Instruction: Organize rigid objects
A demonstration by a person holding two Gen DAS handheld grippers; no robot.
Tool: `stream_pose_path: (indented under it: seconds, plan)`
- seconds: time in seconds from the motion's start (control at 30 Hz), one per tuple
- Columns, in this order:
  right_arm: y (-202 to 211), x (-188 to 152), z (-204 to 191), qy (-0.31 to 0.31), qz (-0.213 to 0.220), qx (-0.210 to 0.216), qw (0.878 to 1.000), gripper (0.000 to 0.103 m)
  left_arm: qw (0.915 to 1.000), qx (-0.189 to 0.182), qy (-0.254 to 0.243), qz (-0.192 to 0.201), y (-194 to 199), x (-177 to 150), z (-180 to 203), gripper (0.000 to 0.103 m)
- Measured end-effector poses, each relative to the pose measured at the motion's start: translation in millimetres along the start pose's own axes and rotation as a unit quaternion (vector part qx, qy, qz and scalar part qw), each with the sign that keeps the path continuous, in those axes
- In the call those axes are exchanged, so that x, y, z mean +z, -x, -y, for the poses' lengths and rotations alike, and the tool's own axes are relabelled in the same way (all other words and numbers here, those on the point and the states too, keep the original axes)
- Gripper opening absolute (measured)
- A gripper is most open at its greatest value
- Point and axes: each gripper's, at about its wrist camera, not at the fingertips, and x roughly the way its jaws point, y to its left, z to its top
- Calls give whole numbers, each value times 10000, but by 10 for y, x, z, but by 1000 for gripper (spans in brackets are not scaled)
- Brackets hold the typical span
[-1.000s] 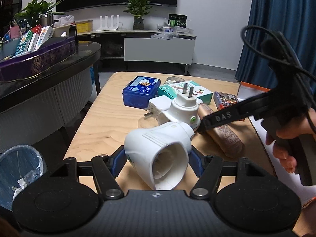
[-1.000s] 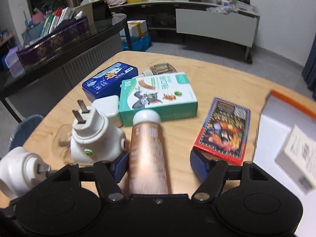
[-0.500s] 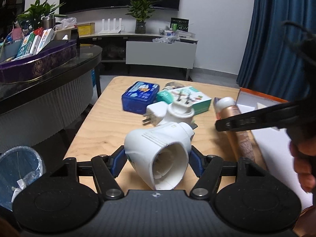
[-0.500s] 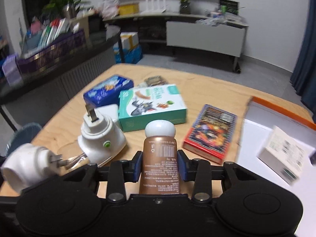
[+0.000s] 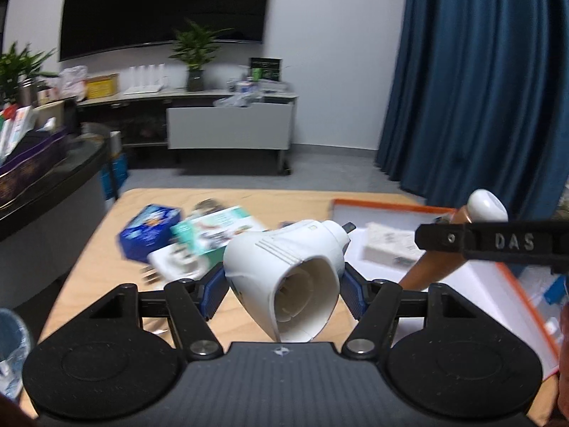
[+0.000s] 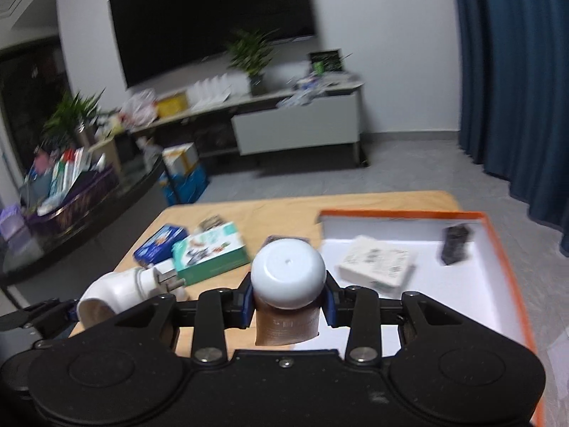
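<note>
The left gripper (image 5: 282,290) has its blue pads pressed against both sides of a white plug-in adapter (image 5: 284,277), held clear above the wooden table (image 5: 106,259) with its hollow end facing the camera. The right gripper (image 6: 290,300) is closed tight around a brown bottle (image 6: 286,323), whose white cap (image 6: 288,275) points away toward the orange-rimmed box (image 6: 498,249).

That box is the thing to steer by. The right wrist view shows its white interior, with a flat white carton (image 6: 377,267) lying inside and a small dark object (image 6: 455,245) farther in by the right wall; the left wrist view hides that dark piece. To the left of the box on the table sit a green-and-white carton (image 6: 209,252) and beyond it a blue tin (image 6: 160,243). Only the left view catches another white plug (image 5: 177,267) lying on the table, left of the box, and the brown bottle seen side-on, slanting above the box's near edge.
</note>
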Motion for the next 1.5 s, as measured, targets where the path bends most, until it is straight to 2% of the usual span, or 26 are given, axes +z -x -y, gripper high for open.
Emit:
stream_pose_path:
  seconds: [0.27,0.5,0.93,1.5]
  plan:
    - [519,-32,522,-437,387,-582,9966,45,9988,-341,-341,98,-24,130,556,67]
    - [660,-135,700,-529,411,-898,9937,45,9981,-438,-426,-17,-75,103,835,67]
    - [688,-205,765,-529,340,-1044,9925,45,9985,-333,-408,-163,-79,57,892,67]
    - [626,-152,724,-405,209,-998,9940,45,9987,-266,-382,-213,-51,34,923,67]
